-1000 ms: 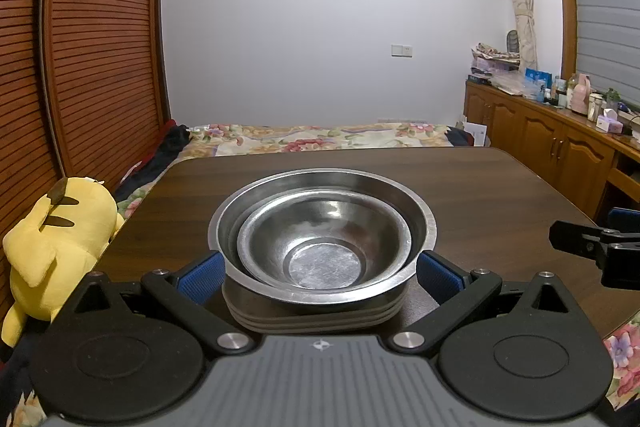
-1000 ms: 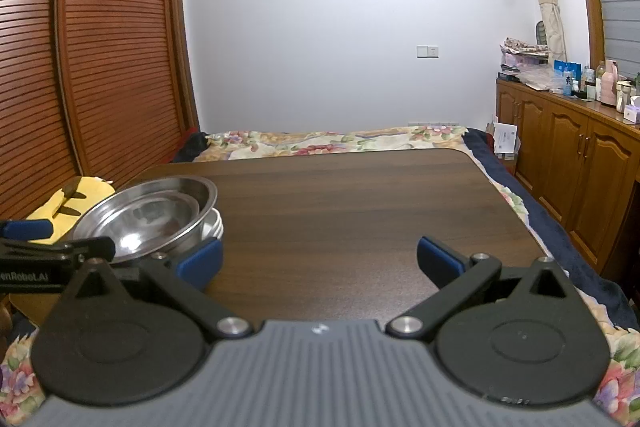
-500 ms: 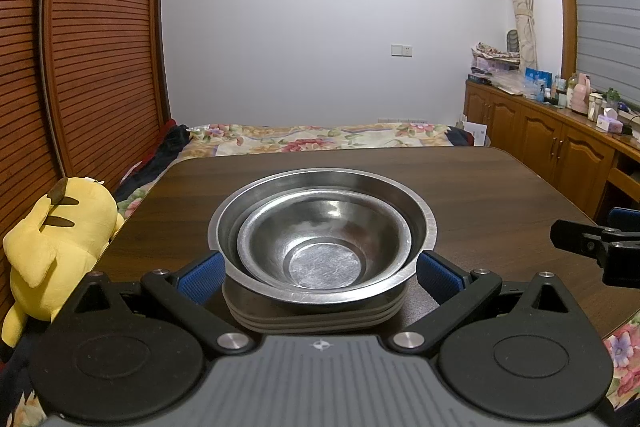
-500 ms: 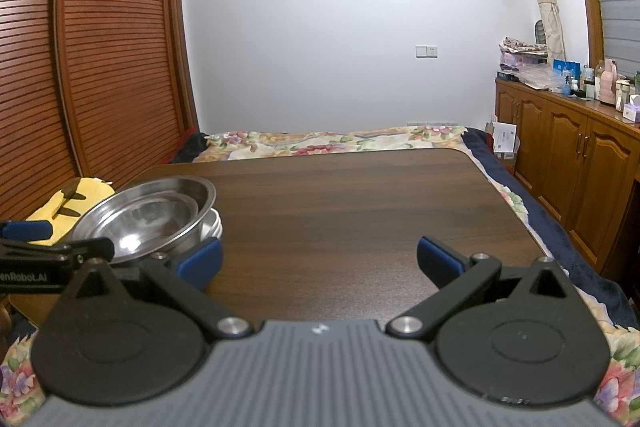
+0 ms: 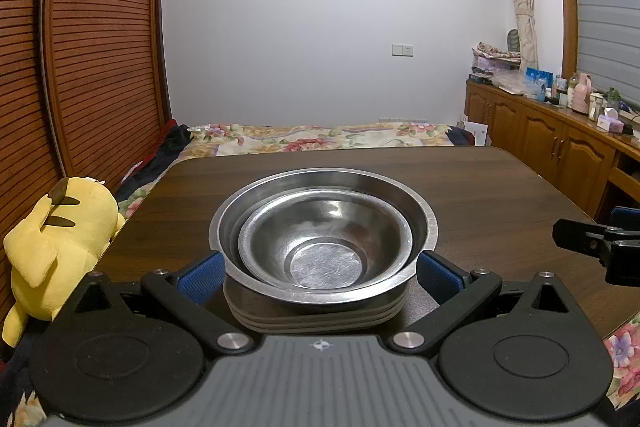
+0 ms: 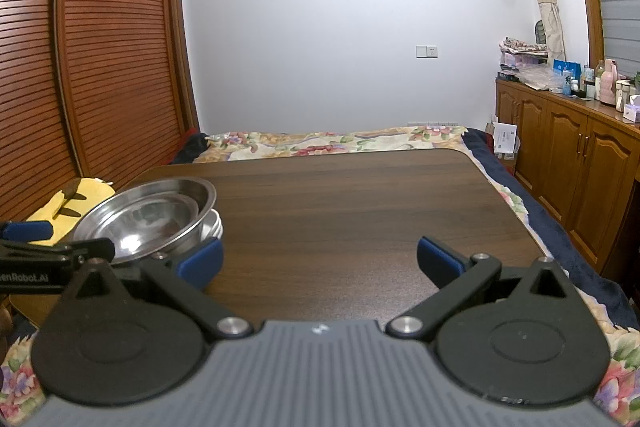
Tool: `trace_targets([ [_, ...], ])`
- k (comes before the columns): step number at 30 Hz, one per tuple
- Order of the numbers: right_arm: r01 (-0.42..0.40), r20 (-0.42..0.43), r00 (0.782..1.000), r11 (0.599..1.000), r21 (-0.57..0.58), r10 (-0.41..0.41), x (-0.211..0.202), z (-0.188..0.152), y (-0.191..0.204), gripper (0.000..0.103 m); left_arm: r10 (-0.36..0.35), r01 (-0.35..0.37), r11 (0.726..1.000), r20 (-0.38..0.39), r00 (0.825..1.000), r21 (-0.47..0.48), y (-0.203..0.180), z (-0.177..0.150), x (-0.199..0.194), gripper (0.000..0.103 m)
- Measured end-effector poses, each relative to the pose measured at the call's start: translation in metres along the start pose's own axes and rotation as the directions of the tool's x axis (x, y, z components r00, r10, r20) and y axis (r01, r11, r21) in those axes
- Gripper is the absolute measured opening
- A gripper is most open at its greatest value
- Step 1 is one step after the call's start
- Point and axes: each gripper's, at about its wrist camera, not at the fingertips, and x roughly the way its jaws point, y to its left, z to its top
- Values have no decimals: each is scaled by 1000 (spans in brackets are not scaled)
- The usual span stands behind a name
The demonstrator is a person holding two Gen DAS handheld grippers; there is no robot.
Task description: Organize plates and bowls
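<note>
Bowls: two steel bowls nested, the small bowl (image 5: 320, 247) sitting inside the large bowl (image 5: 322, 223), right in front of the left gripper at twelve o'clock.
Plates: the nest rests on a stack of plates (image 5: 316, 317); I count maybe three or four rims, hard to be sure.
Table: the whole pile sits on the dark wooden table (image 5: 480, 195), toward its near-left corner in the right camera's view.
Left gripper (image 5: 320, 273): spread wide, blue pads either side of the pile, at nine and three o'clock; whether they touch the rim I can't tell, and nothing is clamped.
Right gripper (image 6: 320, 261): released too, gaping over bare tabletop, the pile off at its ten o'clock.
Progress: looks stacked and tidy, probably close to done.
Risk: a nudge from a pad could slide the bowls off-centre on the plates, or push the pile toward the near edge.
Hidden: the plates' near side is behind the left gripper's body; the yellow plush toy (image 5: 56, 243) is partly cut off.
</note>
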Motion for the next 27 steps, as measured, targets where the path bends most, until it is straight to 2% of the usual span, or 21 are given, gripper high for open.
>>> trace_targets([
  [27,4,2,1000,1000,0,-4,1,0,3,103,-1,1,1000,-1,1000,-1,2,1,0,103],
])
